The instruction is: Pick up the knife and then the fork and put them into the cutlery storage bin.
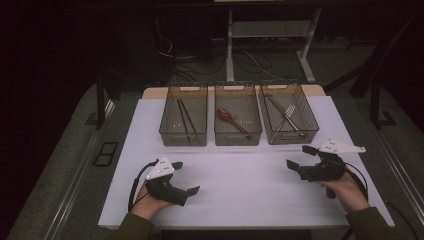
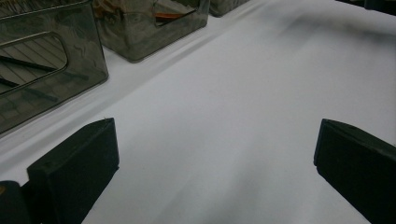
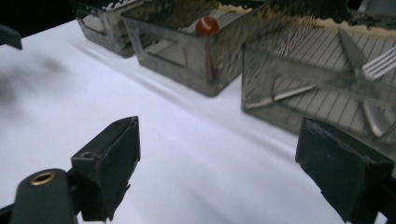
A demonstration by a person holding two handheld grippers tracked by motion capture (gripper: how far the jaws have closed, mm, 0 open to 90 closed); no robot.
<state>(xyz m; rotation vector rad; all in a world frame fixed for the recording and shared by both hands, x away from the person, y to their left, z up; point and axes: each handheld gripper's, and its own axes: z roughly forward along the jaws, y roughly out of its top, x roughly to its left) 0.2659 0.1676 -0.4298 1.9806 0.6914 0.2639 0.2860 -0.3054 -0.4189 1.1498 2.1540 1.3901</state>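
White tabletop (image 1: 240,185) under empty, wide-apart left tongs (image 1: 186,176) and right tongs (image 1: 300,156); dim room, perhaps cables behind

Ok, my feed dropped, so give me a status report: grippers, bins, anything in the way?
Left gripper open, empty. Right gripper open, empty, near right smoky plastic bin holding metal utensils. White table bare between.

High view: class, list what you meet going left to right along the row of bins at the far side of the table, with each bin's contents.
Left bin with dark chopsticks → middle bin with wooden spoon → right bin with metal slotted spatula.
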